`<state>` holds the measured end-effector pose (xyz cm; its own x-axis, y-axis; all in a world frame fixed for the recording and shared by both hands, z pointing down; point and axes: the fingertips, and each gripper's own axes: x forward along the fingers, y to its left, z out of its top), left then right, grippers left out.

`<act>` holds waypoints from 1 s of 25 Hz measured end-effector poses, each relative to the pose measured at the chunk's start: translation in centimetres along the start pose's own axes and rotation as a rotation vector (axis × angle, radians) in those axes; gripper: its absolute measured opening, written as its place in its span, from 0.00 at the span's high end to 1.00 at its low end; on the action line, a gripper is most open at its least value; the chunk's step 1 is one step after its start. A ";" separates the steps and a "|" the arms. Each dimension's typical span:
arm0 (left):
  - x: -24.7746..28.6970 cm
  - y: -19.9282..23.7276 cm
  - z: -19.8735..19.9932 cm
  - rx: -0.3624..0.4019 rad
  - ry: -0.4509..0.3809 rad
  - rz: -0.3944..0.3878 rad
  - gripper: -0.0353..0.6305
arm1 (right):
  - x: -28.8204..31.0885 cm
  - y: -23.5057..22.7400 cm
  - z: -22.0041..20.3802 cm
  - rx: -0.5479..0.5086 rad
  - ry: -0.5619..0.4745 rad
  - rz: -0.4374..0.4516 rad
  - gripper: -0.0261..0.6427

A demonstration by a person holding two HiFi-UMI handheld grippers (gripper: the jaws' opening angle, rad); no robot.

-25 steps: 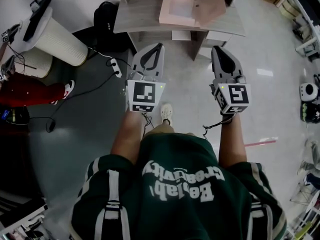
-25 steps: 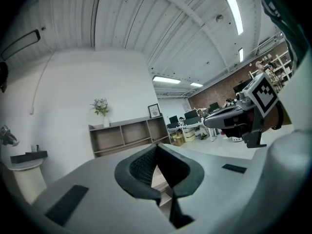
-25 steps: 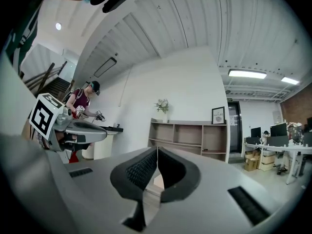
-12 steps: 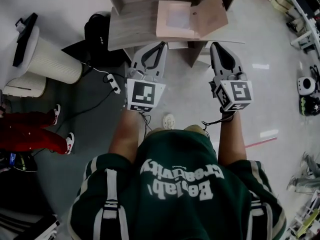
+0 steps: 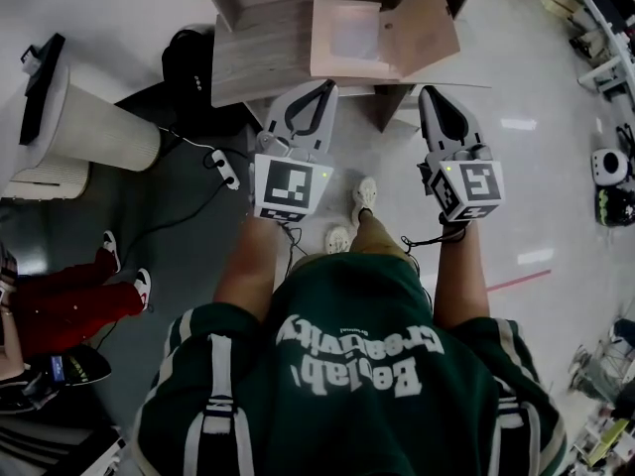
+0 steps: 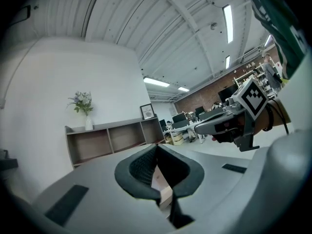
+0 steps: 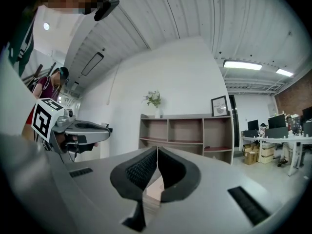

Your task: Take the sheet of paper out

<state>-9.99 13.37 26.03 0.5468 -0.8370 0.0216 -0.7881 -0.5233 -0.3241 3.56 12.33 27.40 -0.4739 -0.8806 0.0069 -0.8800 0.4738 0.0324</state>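
An open tan folder (image 5: 347, 38) lies on the wooden desk (image 5: 256, 59) at the top of the head view, flap (image 5: 425, 26) thrown to the right. A pale sheet of paper (image 5: 353, 36) rests inside it. My left gripper (image 5: 319, 89) is shut and empty, its tip at the desk's near edge just below the folder. My right gripper (image 5: 433, 95) is also shut and empty, level with it under the flap. In the left gripper view the closed jaws (image 6: 156, 148) show a sliver of tan folder (image 6: 164, 185) below them. The right gripper view's shut jaws (image 7: 157, 150) show the same.
A white cylindrical appliance (image 5: 94, 117) stands left of the desk, beside a black bag (image 5: 189, 53) and a power strip with cables (image 5: 226, 165). A person in red trousers (image 5: 60, 305) is at the far left. An open shelf unit (image 7: 185, 133) stands against the far wall.
Both grippers have come forward to the desk's edge, and the desk and folder now sit closer in the head view. The person in red has shifted down and left.
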 end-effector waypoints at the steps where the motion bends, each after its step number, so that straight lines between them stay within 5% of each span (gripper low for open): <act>1: 0.4 0.3 -0.3 -0.004 0.000 -0.002 0.92 | 0.6 -0.1 -0.2 -0.013 0.004 0.005 0.91; 13: 10.1 5.0 -3.0 -0.022 0.016 0.012 0.92 | 9.9 -5.9 -1.3 -0.060 0.017 0.028 0.91; 25: 28.5 12.0 -8.0 -0.024 0.073 0.013 0.92 | 27.5 -17.7 -3.7 -0.065 0.044 0.069 0.91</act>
<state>-6.09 -18.06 30.29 0.5151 -0.8527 0.0869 -0.8021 -0.5152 -0.3020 6.22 -20.31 30.74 -0.5302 -0.8461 0.0555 -0.8407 0.5331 0.0951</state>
